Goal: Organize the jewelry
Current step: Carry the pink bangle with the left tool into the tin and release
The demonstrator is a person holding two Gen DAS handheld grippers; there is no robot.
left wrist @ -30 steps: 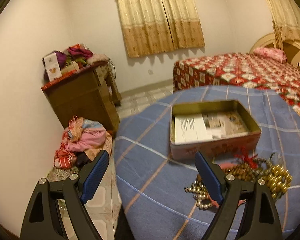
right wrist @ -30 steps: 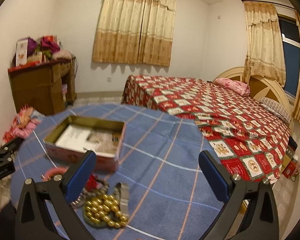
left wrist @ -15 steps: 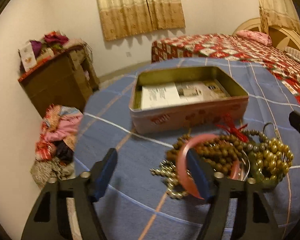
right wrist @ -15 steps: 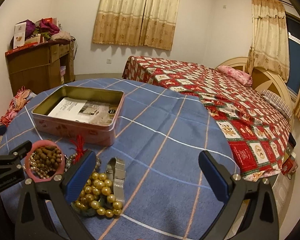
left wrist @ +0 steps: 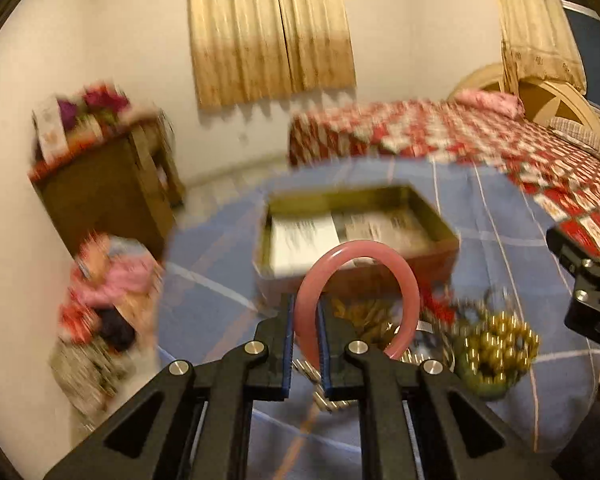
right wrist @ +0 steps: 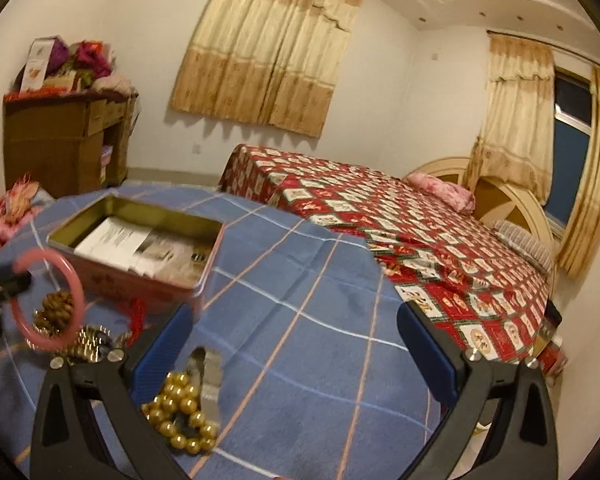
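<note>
— Once clamped on the pink bangle (left wrist: 410, 292), left gripper (left wrist: 305, 322) now off the pile, lifted clear; a second ago, wide apart.
— Next stop, tin box (left wrist: 436, 258) at twelve o'clock, probably; blurry. Right gripper (right wrist: 294, 346)?
— Spread wide, holding nothing, gold beads (right wrist: 182, 416) at seven o'clock.
</note>
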